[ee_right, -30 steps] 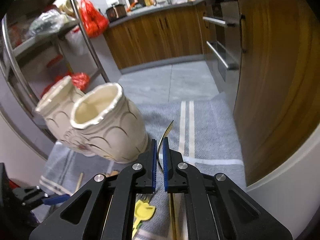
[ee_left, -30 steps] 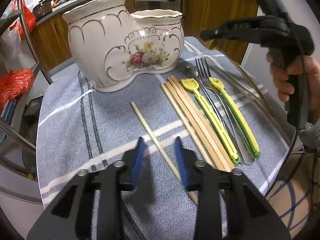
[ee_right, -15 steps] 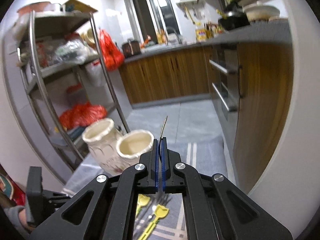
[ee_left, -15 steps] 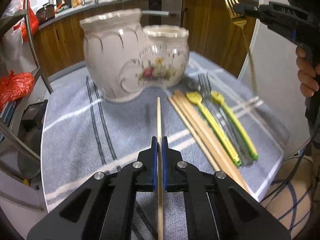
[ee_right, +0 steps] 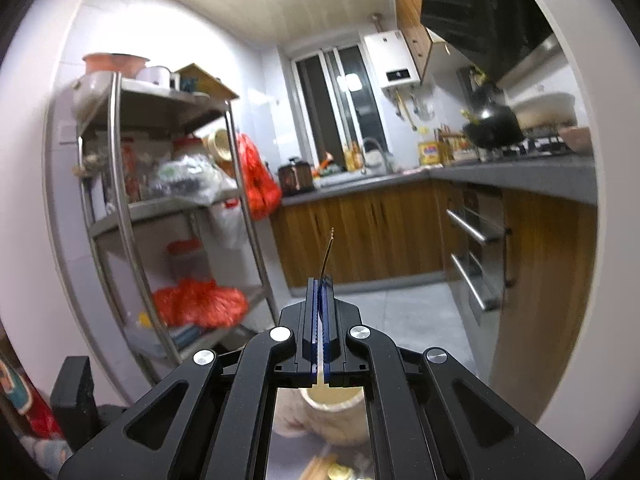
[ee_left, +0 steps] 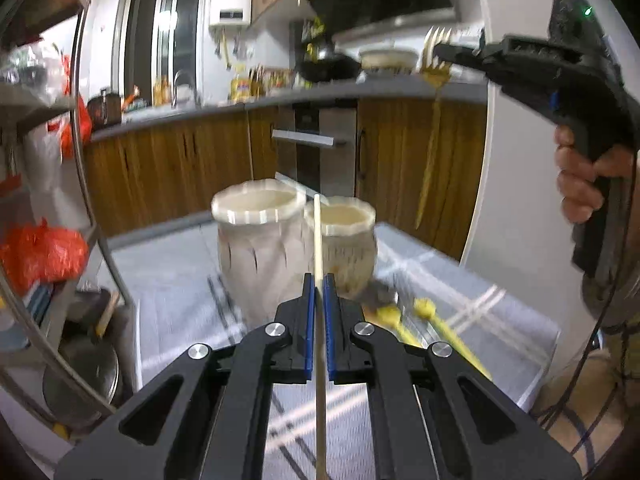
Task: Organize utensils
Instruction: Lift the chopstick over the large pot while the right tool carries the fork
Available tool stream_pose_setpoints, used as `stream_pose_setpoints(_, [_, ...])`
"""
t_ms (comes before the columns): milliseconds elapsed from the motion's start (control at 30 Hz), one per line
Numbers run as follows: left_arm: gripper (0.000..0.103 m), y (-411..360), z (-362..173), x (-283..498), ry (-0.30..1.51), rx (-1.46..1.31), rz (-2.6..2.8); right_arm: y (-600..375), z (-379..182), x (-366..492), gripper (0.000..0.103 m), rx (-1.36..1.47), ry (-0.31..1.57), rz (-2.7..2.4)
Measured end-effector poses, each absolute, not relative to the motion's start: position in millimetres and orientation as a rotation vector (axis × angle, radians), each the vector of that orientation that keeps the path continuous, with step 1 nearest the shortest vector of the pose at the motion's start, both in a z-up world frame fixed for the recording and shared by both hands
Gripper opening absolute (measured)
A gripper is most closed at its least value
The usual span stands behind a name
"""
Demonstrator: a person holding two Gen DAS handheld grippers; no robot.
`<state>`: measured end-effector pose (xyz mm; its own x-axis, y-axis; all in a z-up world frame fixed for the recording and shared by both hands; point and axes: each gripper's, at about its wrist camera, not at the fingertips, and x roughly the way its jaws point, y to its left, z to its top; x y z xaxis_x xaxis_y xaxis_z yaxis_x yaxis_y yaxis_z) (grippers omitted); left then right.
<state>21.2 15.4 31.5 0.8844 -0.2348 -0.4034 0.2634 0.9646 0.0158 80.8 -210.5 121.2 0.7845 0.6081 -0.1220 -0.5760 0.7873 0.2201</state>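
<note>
The left tool (ee_left: 318, 312) is clamped on a single pale wooden chopstick (ee_left: 317, 240), a thin straight rod. Its long axis runs from 6 o'clock to 12 o'clock through the blue ribbed pads, its far tip standing in front of the gap between the two mouths of the ceramic holder (ee_left: 294, 248). That holder is cream glazed pottery, a double pot with scalloped rims and ribbed round bellies, standing on a grey cloth (ee_left: 460, 280) with pale stripes that covers the tabletop.

The right tool (ee_left: 442, 50) is closed on a gold metal fork (ee_left: 432, 136) just below its head, high at 1 o'clock in the left view. The fork hangs nearly upright, tines up, its slim handle pointing down toward 6 o'clock above and to the right of the holder. In the right view the fork (ee_right: 326, 256) shows edge-on as a thin curved sliver rising from the pressed-together pads of the right tool (ee_right: 320, 308), with one holder mouth (ee_right: 334, 396) below.

On the cloth right of the holder lie yellow plastic-handled utensils (ee_left: 432, 318), blurred.
</note>
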Motion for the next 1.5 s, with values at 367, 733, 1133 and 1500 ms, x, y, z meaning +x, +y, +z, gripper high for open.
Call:
stream_pose_setpoints(367, [0.004, 34.8, 100.3, 86.8, 0.212, -0.034, -0.292, -193.7, 133.0, 104.2, 0.002, 0.289, 0.115, 0.753])
stream_pose_setpoints(733, [0.004, 40.6, 95.0, 173.5, 0.103, -0.151, -0.141, -184.9, 96.1, 147.2, 0.002, 0.341, 0.265, 0.792])
stream_pose_setpoints(1133, [0.004, 49.8, 67.1, 162.9, 0.168, -0.127, -0.145, -181.3, 65.3, 168.2, 0.002, 0.372, 0.404, 0.756])
stream_pose_setpoints(1500, [0.004, 62.4, 41.7, 134.0, 0.278, -0.117, -0.078, -192.5, 55.4, 173.9, 0.003, 0.408, 0.41, 0.712])
